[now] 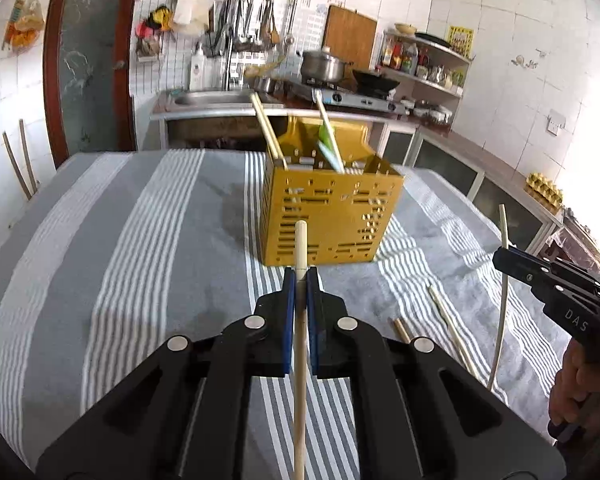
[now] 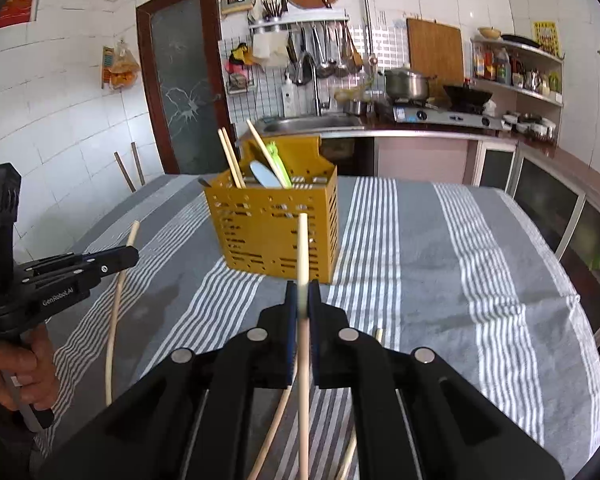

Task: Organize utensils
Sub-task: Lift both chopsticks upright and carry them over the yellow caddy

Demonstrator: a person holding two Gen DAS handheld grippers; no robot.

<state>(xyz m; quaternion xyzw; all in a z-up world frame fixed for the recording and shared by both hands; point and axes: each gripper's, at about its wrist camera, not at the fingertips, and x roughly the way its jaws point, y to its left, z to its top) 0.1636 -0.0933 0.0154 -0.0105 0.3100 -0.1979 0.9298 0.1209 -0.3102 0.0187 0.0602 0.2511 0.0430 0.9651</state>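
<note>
Left wrist view shows the left tool point(image 1: 300, 280) clamped on a pale wooden chopstick point(image 1: 301, 248), a smooth round stick that runs straight up between the blue pads, its blunt tip standing in front of the yellow holder point(image 1: 332, 216). That holder is a mustard-coloured box with slotted walls, standing upright on the grey and white striped cloth point(image 1: 140, 240) that covers the surface. Inside it lean two more chopsticks point(image 1: 266, 128) on the left side and a white and green utensil point(image 1: 329, 142) toward the middle. Further chopsticks lie loose on the cloth point(image 1: 452, 324), to the right of the left tool. At the right edge the right tool point(image 1: 500, 256) is shut on a thin, cream-coloured chopstick point(image 1: 503, 292), held nearly upright. Right wrist view shows the same: the pads pinch that stick point(image 2: 302, 256) with the holder point(image 2: 276, 228) behind it.
</note>
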